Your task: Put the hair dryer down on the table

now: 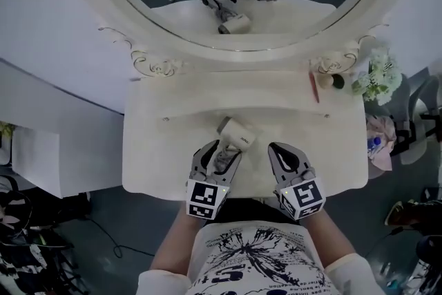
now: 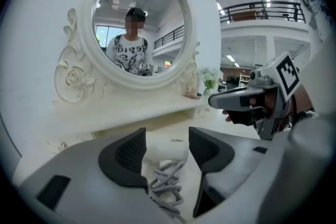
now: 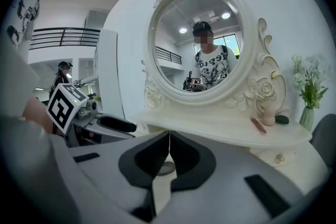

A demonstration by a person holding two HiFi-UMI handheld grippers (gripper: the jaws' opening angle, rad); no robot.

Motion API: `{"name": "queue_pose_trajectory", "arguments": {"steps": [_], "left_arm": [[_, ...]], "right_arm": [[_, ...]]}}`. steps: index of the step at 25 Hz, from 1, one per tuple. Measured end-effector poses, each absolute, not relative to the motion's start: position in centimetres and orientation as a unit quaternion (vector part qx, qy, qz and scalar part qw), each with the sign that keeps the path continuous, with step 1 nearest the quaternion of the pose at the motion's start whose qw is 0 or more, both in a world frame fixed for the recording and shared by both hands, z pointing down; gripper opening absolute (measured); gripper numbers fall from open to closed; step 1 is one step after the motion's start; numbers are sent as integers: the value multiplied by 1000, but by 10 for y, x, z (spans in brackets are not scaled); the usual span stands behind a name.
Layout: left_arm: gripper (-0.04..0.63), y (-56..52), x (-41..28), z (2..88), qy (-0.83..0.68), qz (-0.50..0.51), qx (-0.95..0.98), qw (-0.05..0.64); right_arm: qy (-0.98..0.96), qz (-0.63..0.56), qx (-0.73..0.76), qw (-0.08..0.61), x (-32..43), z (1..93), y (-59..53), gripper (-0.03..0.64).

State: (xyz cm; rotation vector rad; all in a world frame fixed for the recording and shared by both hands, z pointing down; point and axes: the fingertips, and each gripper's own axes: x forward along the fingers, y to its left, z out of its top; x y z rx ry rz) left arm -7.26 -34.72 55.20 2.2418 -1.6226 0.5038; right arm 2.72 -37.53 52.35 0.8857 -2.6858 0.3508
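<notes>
The hair dryer [image 1: 236, 132] lies on the pale dressing table [image 1: 152, 148], its weight apparently carried by the tabletop and not by any grip, which fits the put-down being as good as made. The left gripper [image 1: 219, 152] stands with its jaws spread wide to either side of it; in the left gripper view the dark pads flank the white body [image 2: 165, 149] closely, though whether a sliver of gap shows on each side is hard to tell. I judge it released, not held. The dryer's barrel pokes out just beyond the jaw tips, while its bundled grey cord [image 2: 167, 186] sits deeper in, between the jaws and nearer the gripper's body. The right gripper [image 1: 274, 147] rests just beside the left one, on its right, jaws pressed together on nothing, probably parked there because this step needs only one tool.
</notes>
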Motion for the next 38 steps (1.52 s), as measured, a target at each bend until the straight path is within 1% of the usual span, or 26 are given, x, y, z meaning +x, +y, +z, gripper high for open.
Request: {"name": "queue_pose_trajectory", "arguments": {"steps": [1, 4, 6, 8, 16, 24, 29, 38], "left_arm": [[250, -346, -74, 542, -576, 164, 785, 157], [113, -337, -79, 514, -598, 135, 777, 143], [57, -332, -81, 497, -607, 117, 775, 132], [26, -325, -82, 481, -613, 102, 774, 120], [21, -295, -80, 420, -629, 73, 773, 52], [21, -272, -79, 377, -633, 35, 774, 10], [21, -261, -75, 372, -629, 32, 777, 2], [21, -249, -74, 373, -628, 33, 777, 6]], "right_arm": [[-933, 119, 308, 142, 28, 519, -373, 20], [-936, 110, 306, 132, 29, 505, -363, 19], [-939, 102, 304, 125, 30, 494, -357, 20], [-942, 93, 301, 117, 32, 483, -350, 18], [-944, 68, 315, 78, 49, 439, -324, 18], [-949, 31, 311, 48, 55, 404, -306, 18], [-950, 22, 307, 45, 54, 399, -298, 18], [-950, 16, 308, 49, 57, 397, -285, 18]]}}
